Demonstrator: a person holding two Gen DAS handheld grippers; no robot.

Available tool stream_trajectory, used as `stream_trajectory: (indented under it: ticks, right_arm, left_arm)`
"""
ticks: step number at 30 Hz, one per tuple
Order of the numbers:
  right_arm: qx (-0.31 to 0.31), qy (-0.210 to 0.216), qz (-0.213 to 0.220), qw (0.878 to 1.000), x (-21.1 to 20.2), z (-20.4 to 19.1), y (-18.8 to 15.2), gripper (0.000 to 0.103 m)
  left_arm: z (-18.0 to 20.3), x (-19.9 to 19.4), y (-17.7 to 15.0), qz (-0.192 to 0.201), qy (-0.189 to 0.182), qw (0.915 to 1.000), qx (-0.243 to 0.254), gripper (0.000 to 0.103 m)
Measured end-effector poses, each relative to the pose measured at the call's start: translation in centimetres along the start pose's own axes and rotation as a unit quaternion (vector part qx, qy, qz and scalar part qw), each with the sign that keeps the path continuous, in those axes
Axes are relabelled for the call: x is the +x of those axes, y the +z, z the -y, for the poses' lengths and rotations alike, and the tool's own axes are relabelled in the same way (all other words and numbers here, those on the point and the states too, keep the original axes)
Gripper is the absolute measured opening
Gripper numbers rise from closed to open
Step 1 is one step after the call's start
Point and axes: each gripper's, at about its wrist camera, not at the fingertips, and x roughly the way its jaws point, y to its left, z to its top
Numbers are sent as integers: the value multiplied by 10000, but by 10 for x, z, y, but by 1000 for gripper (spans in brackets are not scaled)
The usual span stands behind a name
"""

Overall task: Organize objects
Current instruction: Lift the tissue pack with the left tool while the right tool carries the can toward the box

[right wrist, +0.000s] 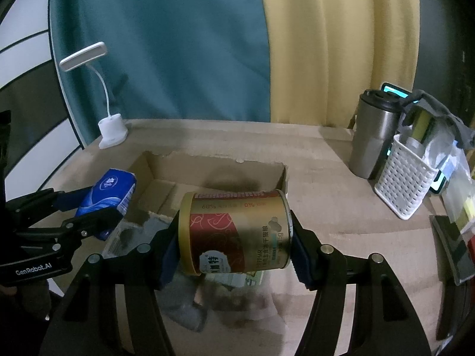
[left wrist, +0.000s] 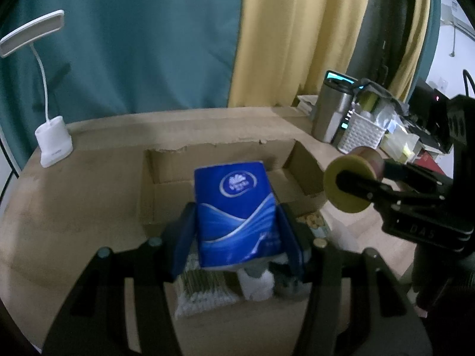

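Over a cardboard-covered table (left wrist: 74, 195) before teal and yellow curtains, we saw the left gripper (left wrist: 236, 228) clamped on a blue tissue pack (left wrist: 234, 210) above the open box (left wrist: 166, 166), then the right gripper (right wrist: 234, 237) clamped on a sideways gold can (right wrist: 234, 231) above that box.

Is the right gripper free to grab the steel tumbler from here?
Probably not yet. The right gripper is shut on the gold can, so its jaws are occupied. The steel tumbler stands upright and unobstructed on its near side, beside the white basket; dropping the can first should free the way.
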Motion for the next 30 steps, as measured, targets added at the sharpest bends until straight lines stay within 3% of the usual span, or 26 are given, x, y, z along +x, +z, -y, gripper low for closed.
stream_trajectory:
  ticks: [30]
  right_arm:
    - [206,28,-327,9992,58,7,20,66]
  left_arm:
    - [-21,52,29,-174,-160,9997,-108,55]
